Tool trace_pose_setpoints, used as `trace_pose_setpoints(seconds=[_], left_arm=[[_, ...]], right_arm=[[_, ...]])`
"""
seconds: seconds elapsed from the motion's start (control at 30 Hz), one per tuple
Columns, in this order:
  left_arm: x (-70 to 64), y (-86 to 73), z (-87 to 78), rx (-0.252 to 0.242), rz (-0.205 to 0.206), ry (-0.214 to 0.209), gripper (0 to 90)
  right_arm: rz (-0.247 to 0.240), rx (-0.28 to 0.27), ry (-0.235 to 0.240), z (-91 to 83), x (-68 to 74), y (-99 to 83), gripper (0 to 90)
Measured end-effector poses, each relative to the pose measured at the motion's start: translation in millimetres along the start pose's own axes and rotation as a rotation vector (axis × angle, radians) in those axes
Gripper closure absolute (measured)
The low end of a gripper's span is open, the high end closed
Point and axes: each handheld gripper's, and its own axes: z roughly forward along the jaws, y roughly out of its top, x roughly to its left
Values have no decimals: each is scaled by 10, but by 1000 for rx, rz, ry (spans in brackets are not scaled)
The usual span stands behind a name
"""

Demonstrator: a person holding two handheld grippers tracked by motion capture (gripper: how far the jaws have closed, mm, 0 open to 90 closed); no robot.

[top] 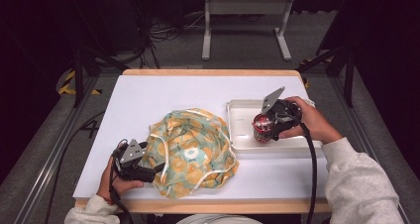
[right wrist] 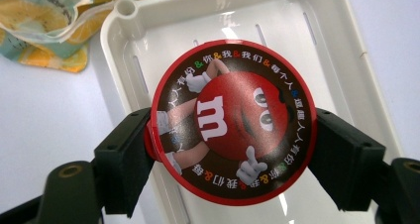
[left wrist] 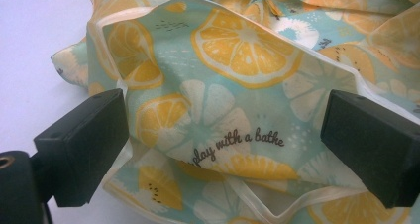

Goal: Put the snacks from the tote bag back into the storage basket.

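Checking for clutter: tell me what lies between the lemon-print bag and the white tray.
Nothing but bare white table top. In the high view a narrow strip of it separates the lemon-print bag from the white tray; the right gripper view shows the same gap bare.

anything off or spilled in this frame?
Nothing spilled or damaged. The lemon-print bag lies crumpled on the table, the left tool open around its edge. The right tool grips the red candy tub over the white tray.
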Motion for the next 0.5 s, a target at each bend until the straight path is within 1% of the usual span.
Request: trace_pose_setpoints(seconds=[0.23, 0.33, 0.5], left_arm=[[3, -1, -1, -2, 2, -2, 52], [2, -1, 1, -1, 0, -2, 52], [1, 2, -8, -10, 3, 4, 52]], right_arm=[[0, 19, 2, 24, -32, -34, 241], [17, 32, 7, 35, -44, -54, 242], [22, 40, 10, 63, -72, -85, 241]])
